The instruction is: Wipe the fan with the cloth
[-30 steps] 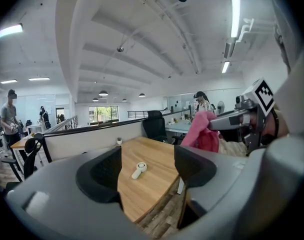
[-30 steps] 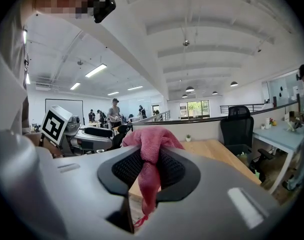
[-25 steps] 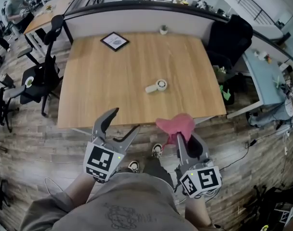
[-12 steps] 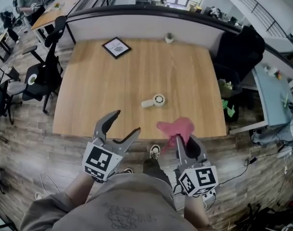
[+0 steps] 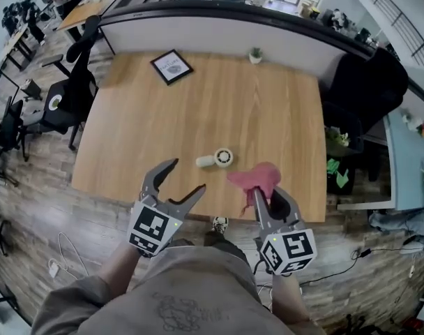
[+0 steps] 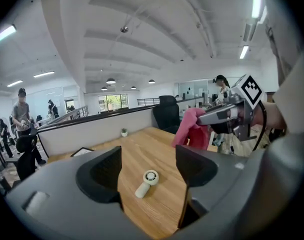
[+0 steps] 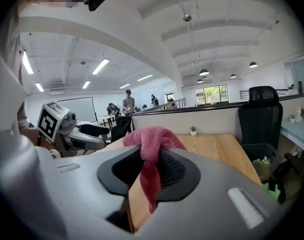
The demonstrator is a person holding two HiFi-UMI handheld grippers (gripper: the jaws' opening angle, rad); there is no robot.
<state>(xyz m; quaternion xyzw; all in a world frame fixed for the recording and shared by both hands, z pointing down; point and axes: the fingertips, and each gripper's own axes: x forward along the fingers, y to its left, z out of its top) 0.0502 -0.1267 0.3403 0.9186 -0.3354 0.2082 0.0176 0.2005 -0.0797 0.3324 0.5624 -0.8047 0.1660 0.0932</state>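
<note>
fan [image 5: 217,159]: small, white, lying flat on pale wood counter [image 5: 198,96] | cloth [image 5: 257,179]: pink, clamped in right claw [image 5: 266,196] | left claw [image 5: 186,175]: just opening wider, empty | room: open office

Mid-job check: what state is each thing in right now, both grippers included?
Left gripper: open, jaws just opened wider, empty.
Right gripper: shut on the pink cloth.
Pink cloth: clamped, bunched above the jaws, tail hanging.
Small white handheld fan: lying on its side on the wooden table, untouched.
Black-framed picture: lying flat.
Small potted plant: upright at the far edge.
</note>
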